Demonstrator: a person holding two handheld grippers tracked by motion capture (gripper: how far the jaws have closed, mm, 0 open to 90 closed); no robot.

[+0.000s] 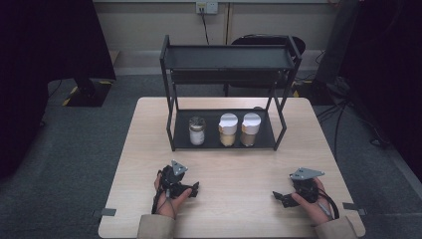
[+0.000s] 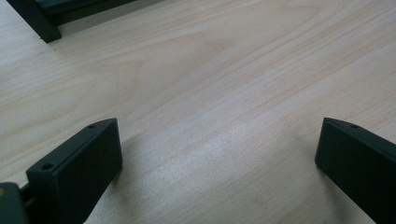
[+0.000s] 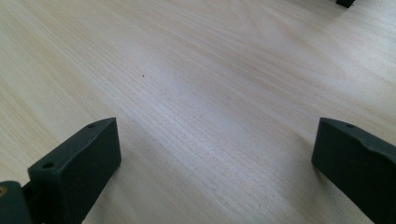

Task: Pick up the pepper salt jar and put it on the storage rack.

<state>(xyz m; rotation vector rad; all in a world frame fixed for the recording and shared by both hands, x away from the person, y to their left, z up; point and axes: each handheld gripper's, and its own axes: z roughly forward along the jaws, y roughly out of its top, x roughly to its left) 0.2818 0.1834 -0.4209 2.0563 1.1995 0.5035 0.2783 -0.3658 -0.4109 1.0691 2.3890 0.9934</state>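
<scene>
A black two-tier rack (image 1: 171, 124) stands at the back of the light wooden table (image 1: 239, 167). Three jars sit in a row on its lower shelf: a metal-lidded jar of white contents (image 1: 197, 131), a white-lidded jar of yellow contents (image 1: 228, 130) and a white-lidded jar of brown contents (image 1: 251, 129). The upper shelf (image 1: 229, 58) is bare. My left gripper (image 1: 191, 187) (image 2: 219, 140) rests low over the near left of the table, open and holding nothing. My right gripper (image 1: 280, 197) (image 3: 217, 140) is at the near right, also open over bare wood.
A rack foot (image 2: 39, 25) shows at the top left of the left gripper view, and another foot (image 3: 345, 2) at the top right of the right gripper view. Behind the table stands a dark chair (image 1: 263, 42). Cables (image 1: 343, 114) lie on the grey floor at the right.
</scene>
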